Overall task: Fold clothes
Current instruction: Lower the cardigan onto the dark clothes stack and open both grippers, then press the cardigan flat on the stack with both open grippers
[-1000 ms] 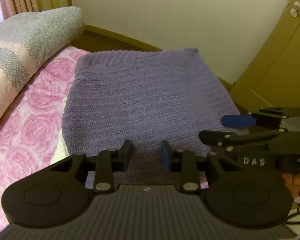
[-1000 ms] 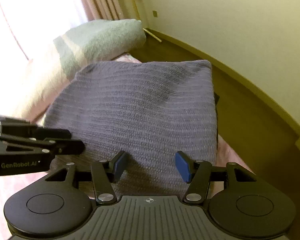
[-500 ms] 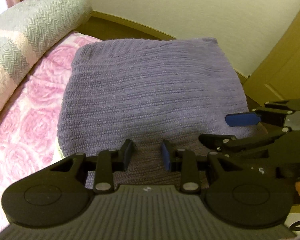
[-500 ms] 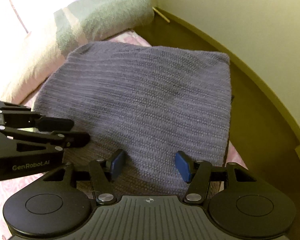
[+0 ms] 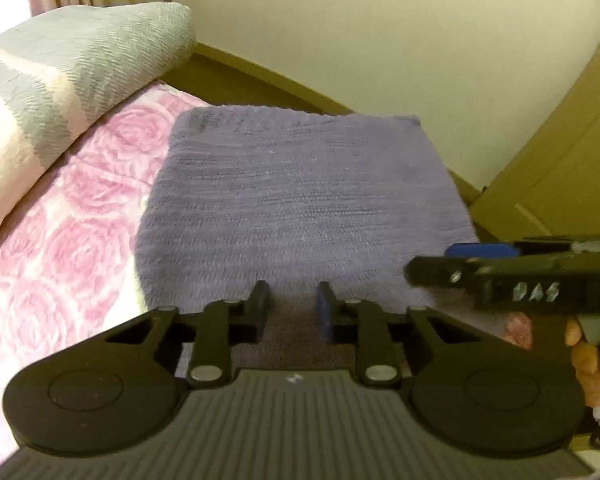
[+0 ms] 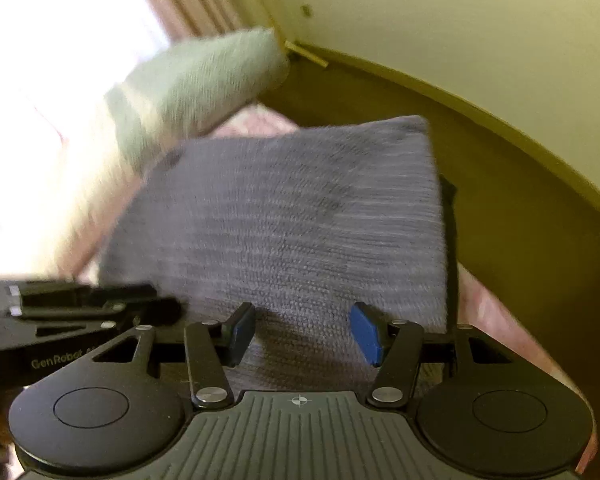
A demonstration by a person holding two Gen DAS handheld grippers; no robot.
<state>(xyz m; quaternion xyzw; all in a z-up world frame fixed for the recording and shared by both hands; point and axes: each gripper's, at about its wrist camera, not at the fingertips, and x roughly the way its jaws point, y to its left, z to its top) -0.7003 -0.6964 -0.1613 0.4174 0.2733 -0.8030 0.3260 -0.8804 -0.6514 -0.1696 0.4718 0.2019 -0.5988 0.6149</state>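
A folded purple-grey knit garment [image 5: 300, 200] lies flat on the bed; it also shows in the right wrist view [image 6: 300, 220]. My left gripper [image 5: 292, 308] is open and empty, its fingertips over the garment's near edge. My right gripper [image 6: 304, 332] is open and empty, also over the near edge. The right gripper shows at the right of the left wrist view [image 5: 480, 264]. The left gripper shows at the left of the right wrist view [image 6: 100, 304]. Whether either gripper touches the cloth cannot be told.
A pink rose-patterned bed cover [image 5: 60, 232] lies under the garment. A rolled grey and cream blanket [image 5: 60, 64] lies at the far left. Wooden floor [image 6: 520, 200] and a cream wall [image 5: 380, 20] lie beyond the bed's edge. A wooden door [image 5: 560, 168] stands at the right.
Both grippers have tilted up and drawn back, so the garment sits lower and farther in view. The right gripper's jaws are wider. The right wrist view is blurred by motion.
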